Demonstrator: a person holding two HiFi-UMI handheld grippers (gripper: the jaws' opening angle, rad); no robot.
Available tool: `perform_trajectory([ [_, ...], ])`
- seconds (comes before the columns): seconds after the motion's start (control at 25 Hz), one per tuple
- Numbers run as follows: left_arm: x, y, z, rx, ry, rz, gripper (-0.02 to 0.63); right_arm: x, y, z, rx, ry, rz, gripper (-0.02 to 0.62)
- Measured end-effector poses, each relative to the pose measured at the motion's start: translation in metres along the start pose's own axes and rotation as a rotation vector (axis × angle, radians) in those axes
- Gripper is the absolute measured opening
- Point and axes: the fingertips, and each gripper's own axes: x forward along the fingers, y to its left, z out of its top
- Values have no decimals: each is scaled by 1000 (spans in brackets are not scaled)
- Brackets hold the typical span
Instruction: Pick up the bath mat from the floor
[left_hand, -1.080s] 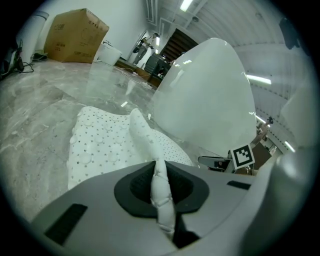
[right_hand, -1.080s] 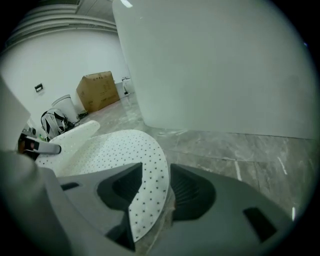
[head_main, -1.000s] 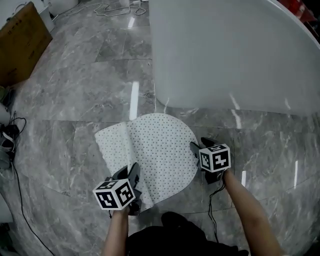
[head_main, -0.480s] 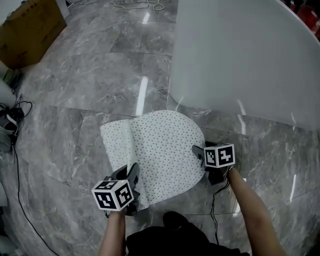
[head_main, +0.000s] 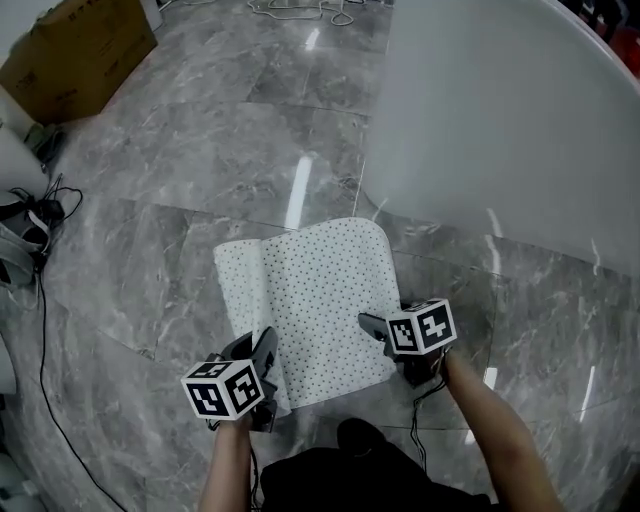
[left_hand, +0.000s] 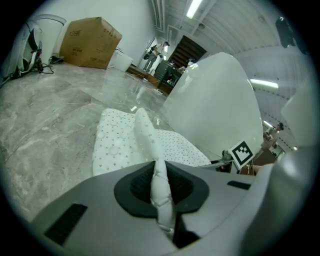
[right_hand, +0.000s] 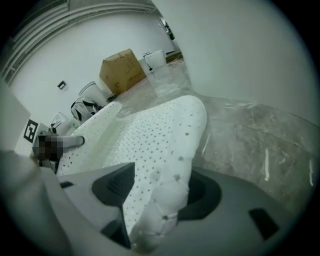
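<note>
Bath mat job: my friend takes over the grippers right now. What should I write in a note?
Left gripper: shut, pinching the near left edge of the bath mat, which stands up in a ridge there.
Right gripper: open. Its jaws have just been opening, and the mat's right edge sits between them, not clamped.
Mat: mostly lying on the floor beside the white tub.
Done: the left grip.
Left to do: probably close the right jaws on that edge, then lift the mat off the floor with both grippers.
</note>
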Motion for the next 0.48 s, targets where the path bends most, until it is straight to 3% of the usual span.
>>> perform_trajectory([
  [0.12, -13, 11, -1, -16, -16, 25, 28, 1, 12, 5, -34, 4, -8, 223],
  [0.2, -24, 20, -2, -31, -32, 47, 28, -1, 9, 8, -20, -9, -47, 131],
  [0.32, -41, 39, -2, -55, -67, 91, 28, -2, -2, 7, 14, -9, -113, 48],
  [0.48, -63, 64, -1, -92, -112, 146, 28, -4, -6, 5, 65, -17, -113, 35],
])
